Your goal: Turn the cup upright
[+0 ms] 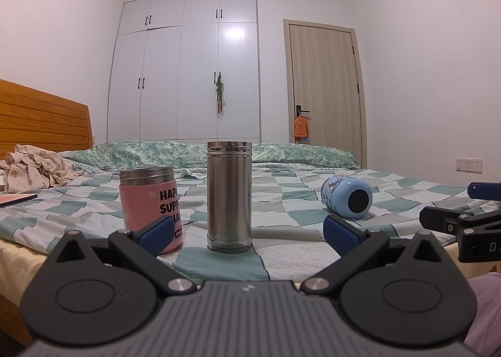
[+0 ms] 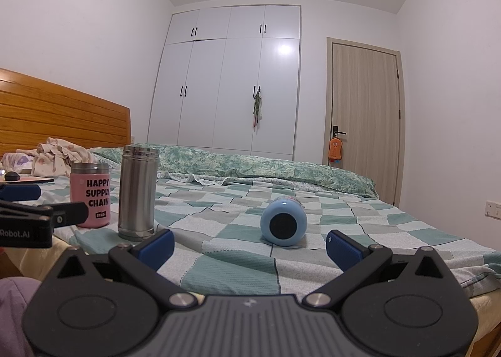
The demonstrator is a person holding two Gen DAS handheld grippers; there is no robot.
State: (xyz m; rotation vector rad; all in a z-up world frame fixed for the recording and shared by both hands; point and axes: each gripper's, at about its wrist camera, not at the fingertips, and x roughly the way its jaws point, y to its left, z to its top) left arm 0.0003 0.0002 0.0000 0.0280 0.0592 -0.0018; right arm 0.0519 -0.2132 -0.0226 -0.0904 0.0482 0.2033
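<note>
We record a bedroom with plain white walls (image 1: 422, 59) and ceiling. A white built-in wardrobe (image 1: 188, 69) with black handles fills the far wall; a ceiling light glares off one door panel. Right of it stands a closed light-wood door (image 1: 325, 84), an orange plush toy (image 1: 301, 128) hanging from its handle. A wooden headboard (image 1: 40, 116) sits left; the bed (image 1: 281, 200) carries a green-and-grey checked cover.

I see a light blue cup (image 2: 283, 221) with a black end, a pink cup (image 2: 90, 195) with black words, a shiny silver cup (image 1: 229, 196), a green, grey and white checked blanket (image 2: 313, 200), blue gripper pads (image 1: 156, 233).
</note>
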